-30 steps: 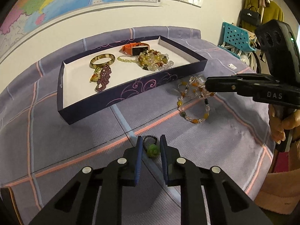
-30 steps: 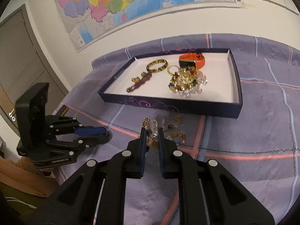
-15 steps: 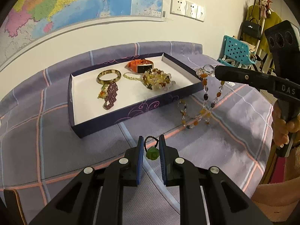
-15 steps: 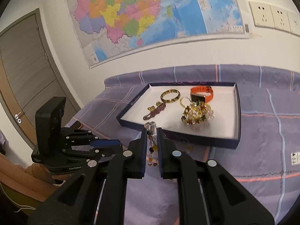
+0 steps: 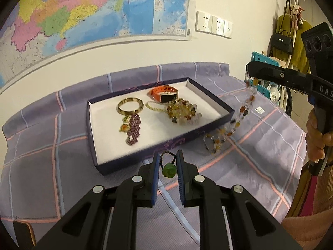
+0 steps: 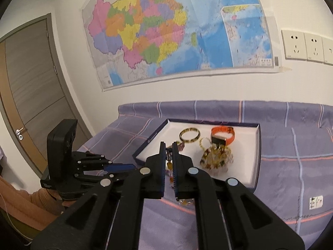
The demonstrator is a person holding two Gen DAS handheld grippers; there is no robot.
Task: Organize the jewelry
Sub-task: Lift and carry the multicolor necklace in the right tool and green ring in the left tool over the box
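My left gripper (image 5: 168,160) is shut on a black cord bracelet with a green rose bead (image 5: 168,170), held above the cloth in front of the tray. The dark blue tray (image 5: 97,145) with a white floor holds a gold bangle (image 5: 130,105), an orange watch band (image 5: 164,93), a purple bead bracelet (image 5: 134,129) and a pile of amber and crystal beads (image 5: 183,112). My right gripper (image 6: 169,148) is closing tighter on a long amber-and-crystal bead necklace (image 5: 242,110). The necklace hangs from the gripper, its lower loop by the tray's front right corner.
A purple plaid cloth (image 5: 52,166) covers the table. A map and wall sockets (image 5: 212,26) are behind it. Bags on a coat stand (image 5: 285,39) and a teal crate stand to the right. A door (image 6: 27,91) is on the left. A hand (image 5: 318,137) grips the right handle.
Both grippers have risen. The necklace has come up off the cloth and now dangles from the right gripper. The green-bead bracelet has lifted clear of the cloth.
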